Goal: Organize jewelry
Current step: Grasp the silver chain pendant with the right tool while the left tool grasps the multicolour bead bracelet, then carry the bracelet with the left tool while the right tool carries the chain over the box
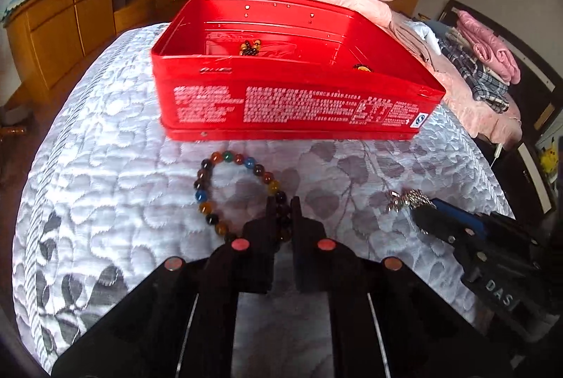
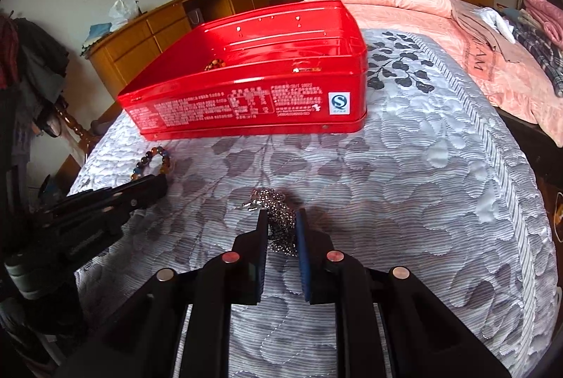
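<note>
While both tongs sit on the bed, we grip jewelry.
Left tongs (image 1: pixel 284 202) pinch the bead bracelet (image 1: pixel 211 195); right tongs (image 2: pixel 281 215) nearly closed around the silver chain (image 2: pixel 278 223) (grip uncertain). Red tin (image 2: pixel 246 110) lies directly ahead, upper centre, long side facing us.

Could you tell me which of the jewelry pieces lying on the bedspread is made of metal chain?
The silver chain between the right gripper fingers; the other loose piece is a multicolored bead bracelet.
</note>
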